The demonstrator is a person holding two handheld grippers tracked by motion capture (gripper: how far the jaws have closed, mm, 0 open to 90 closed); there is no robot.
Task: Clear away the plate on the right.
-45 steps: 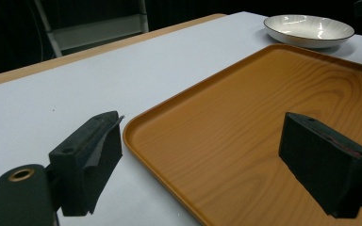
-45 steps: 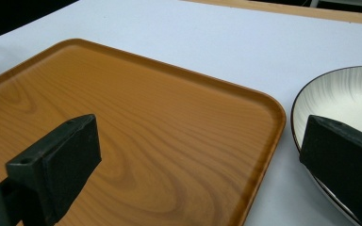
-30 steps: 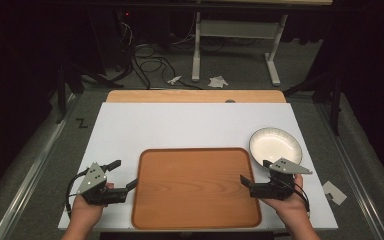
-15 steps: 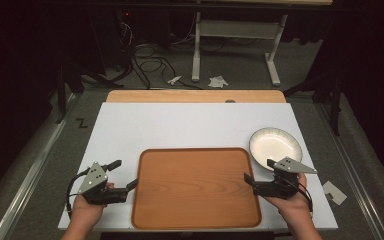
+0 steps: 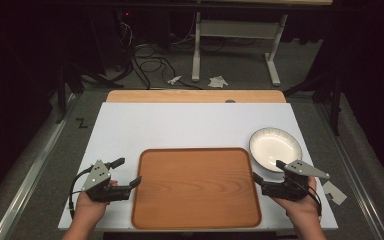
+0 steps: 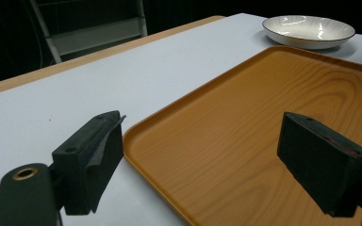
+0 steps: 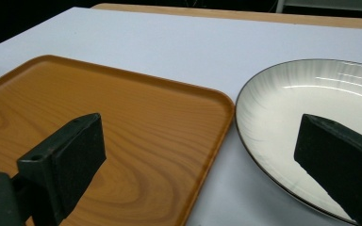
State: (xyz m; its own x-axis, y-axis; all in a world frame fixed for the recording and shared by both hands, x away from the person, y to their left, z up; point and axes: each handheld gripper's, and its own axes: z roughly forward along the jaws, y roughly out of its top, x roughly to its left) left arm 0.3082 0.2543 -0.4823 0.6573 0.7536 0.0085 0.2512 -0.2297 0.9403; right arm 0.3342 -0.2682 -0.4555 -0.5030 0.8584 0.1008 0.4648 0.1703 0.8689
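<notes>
High view: I note a rounded-corner wooden tray (image 5: pixel 196 187) with visible grain and a shallow raised rim, lying flat on the matte white table (image 5: pixel 180 125). My left gripper (image 5: pixel 125 174) sits just off its left edge, jaws spread and holding nothing. My right gripper (image 5: pixel 268 176) sits at the right edge, jaws likewise apart and empty. A glossy white round plate (image 5: pixel 275 148) with a thin dark rim and faint radial streaks rests just beside the tray's far right corner.
</notes>
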